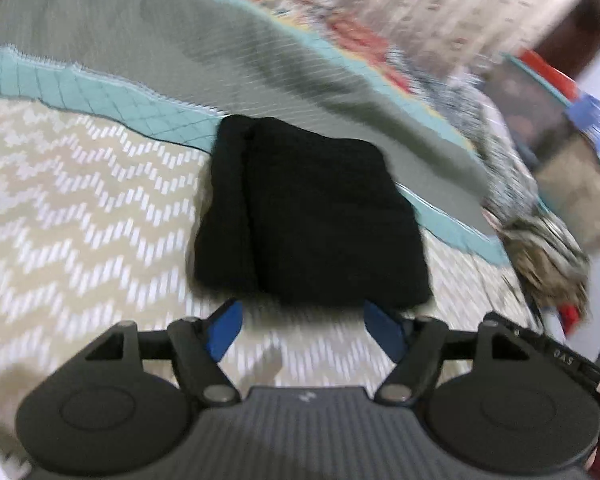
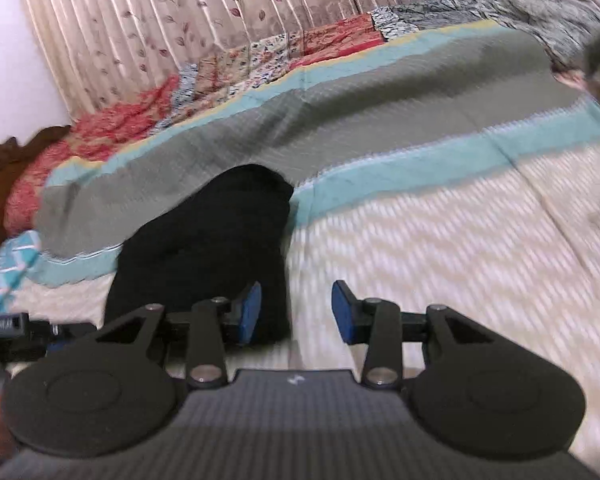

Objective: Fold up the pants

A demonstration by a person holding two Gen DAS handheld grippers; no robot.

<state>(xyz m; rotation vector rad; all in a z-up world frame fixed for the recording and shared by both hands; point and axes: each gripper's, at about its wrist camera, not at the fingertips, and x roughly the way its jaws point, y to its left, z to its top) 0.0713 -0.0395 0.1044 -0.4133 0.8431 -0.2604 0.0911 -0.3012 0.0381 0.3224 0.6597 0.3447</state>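
Note:
The black pants [image 1: 312, 212] lie folded into a compact bundle on the bed, straddling the cream zigzag cover and the teal stripe. My left gripper [image 1: 304, 330] hovers just short of the bundle's near edge, open, its blue pads [image 1: 225, 332] apart with only bedcover between them. In the right wrist view the same black pants [image 2: 216, 248] lie to the left. My right gripper [image 2: 297, 312] is open beside the bundle's right edge; its left blue pad [image 2: 250, 312] stands in front of the black cloth, with bare bedcover between the pads.
The bed carries a cream zigzag cover [image 1: 80, 208], a teal band [image 2: 440, 160] and a grey-green band [image 2: 380, 108]. A patchwork quilt [image 2: 260, 56] and pleated curtains [image 2: 180, 12] lie beyond. A furry mottled blanket [image 1: 540, 248] and boxes [image 1: 560, 128] sit at the right.

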